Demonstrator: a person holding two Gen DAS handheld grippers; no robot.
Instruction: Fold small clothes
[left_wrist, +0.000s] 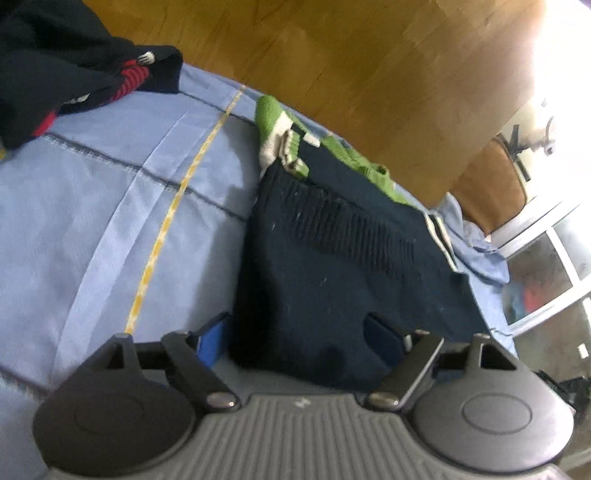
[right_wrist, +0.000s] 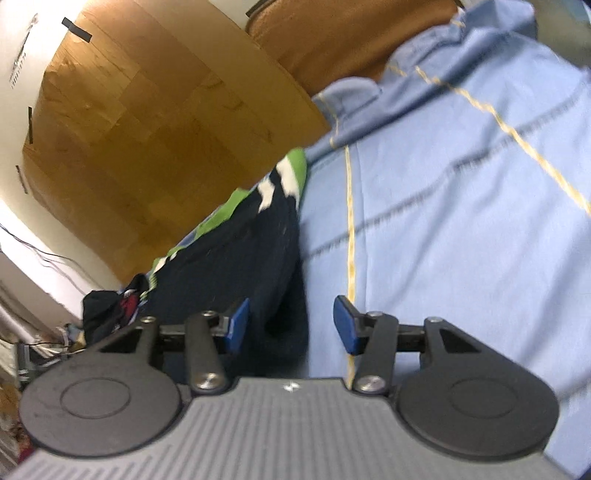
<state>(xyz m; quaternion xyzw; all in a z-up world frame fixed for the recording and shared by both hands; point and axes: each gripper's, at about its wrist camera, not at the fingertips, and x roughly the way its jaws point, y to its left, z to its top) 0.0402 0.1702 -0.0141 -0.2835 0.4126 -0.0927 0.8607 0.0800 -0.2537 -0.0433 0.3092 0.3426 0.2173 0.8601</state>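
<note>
The dark navy knit garment (left_wrist: 332, 266), with green-and-white striped trim (left_wrist: 280, 125) at its far end, lies on the light blue bedsheet (left_wrist: 110, 206) straight ahead of the left gripper (left_wrist: 299, 332), its near edge reaching in between that gripper's spread fingers. To fold it well, I judge both near corners should be pinched through the full thickness of the knit and carried over evenly, so the ribbed edge lands square on the striped end without bunching. The left gripper is wide open, its blue pads flanking the hem; whether they touch it is unclear. The right gripper (right_wrist: 291, 325) is also spread, holding nothing, with the garment's edge just ahead-left of its left finger (right_wrist: 238, 325). A second dark garment with red stripes (left_wrist: 55, 66) lies far ahead-left.
</note>
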